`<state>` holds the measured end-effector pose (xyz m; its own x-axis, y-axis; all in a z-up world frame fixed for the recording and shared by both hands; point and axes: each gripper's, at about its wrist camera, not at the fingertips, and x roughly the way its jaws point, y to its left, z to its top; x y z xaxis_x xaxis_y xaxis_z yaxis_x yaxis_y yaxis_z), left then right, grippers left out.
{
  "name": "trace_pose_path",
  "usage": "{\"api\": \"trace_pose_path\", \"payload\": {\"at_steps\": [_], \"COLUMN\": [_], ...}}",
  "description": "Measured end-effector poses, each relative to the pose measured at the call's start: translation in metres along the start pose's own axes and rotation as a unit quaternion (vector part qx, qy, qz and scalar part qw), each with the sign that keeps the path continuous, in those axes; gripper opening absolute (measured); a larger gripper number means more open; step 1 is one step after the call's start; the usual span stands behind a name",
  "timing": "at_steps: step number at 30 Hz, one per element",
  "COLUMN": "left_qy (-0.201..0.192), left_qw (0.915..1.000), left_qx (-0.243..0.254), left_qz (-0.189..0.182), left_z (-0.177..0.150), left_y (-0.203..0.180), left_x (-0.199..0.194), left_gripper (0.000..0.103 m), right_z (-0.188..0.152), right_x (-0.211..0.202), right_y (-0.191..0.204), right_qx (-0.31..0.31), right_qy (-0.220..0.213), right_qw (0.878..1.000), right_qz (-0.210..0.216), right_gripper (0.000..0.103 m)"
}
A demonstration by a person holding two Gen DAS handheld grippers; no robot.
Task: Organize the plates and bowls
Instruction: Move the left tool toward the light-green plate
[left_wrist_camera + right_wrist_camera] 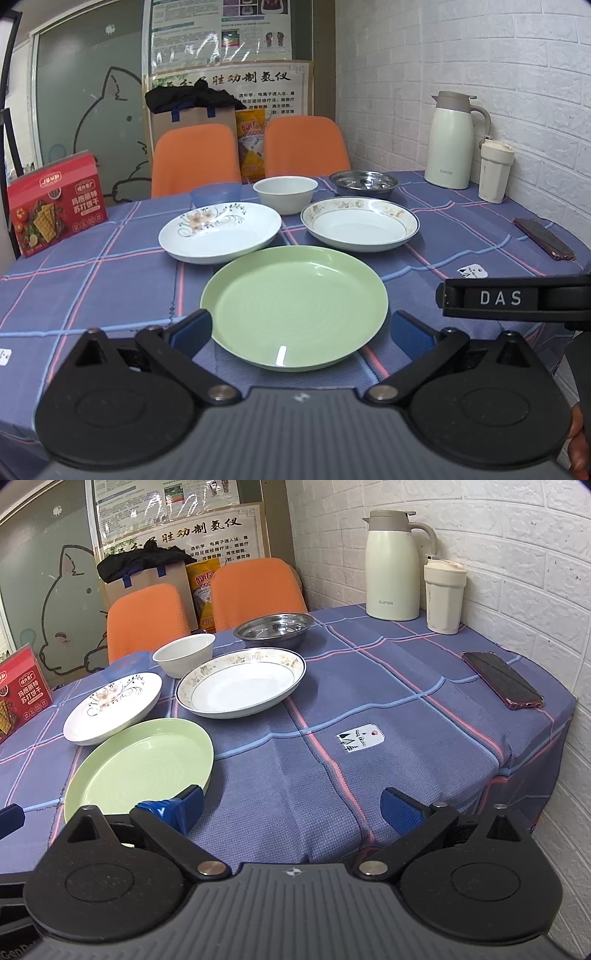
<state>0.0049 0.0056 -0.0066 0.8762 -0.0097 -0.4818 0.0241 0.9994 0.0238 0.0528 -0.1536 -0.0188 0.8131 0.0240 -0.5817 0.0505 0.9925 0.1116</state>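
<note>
Nearest the left wrist camera, the left gripper (301,328) hangs over the near edge of the desk (92,280) with its jaws released, spread to either side of the green plate (295,306) without touching it. That plate is empty and sits close to the near edge. Behind it, toward the middle of the desk, lie two more empty dishes: the flower-painted white plate (221,230) on the left, its rim just beside the green one, and the gold-rimmed deep plate (360,225) on the right. Further back stand a white bowl (285,192), a blue plastic cup (216,194) to its left, and a steel bowl (364,182) near the far edge; whether the cup holds anything cannot be told.

The right gripper (291,805) hovers over bare cloth at the near edge, jaws also released and holding nothing, its left finger over the green plate's (140,760) rim.

At the far right corner, against the brick wall, stand a cream thermos jug (393,565) and a lidded cream tumbler (443,594), both closed. A phone (502,679) lies face down by the right edge, and a red cracker box (55,206) stands at the left edge. Two orange chairs (195,158) are drawn up behind the far edge.
</note>
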Motion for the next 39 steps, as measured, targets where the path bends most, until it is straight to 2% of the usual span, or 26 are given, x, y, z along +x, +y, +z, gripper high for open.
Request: {"api": "trace_pose_path", "payload": {"at_steps": [15,30,39], "left_qy": [-0.002,0.017,0.018], "left_qw": [1.0,0.9992,0.9994], "left_qx": [-0.001,-0.024,-0.022], "left_qz": [-0.001,0.025,0.021], "left_z": [0.003,0.02,0.02], "left_y": [0.002,0.027,0.026], "left_x": [-0.001,0.022,0.023], "left_gripper": [0.102,0.102,0.102], "right_z": [0.0,0.015,0.016], "right_x": [0.006,0.027,0.027], "right_y": [0.003,0.014,0.014], "right_qx": [0.0,-0.009,-0.009], "right_qy": [0.005,0.022,0.025], "right_qw": [1.0,1.0,1.0], "right_qz": [0.004,0.015,0.015], "right_gripper": [0.09,0.09,0.09]}}
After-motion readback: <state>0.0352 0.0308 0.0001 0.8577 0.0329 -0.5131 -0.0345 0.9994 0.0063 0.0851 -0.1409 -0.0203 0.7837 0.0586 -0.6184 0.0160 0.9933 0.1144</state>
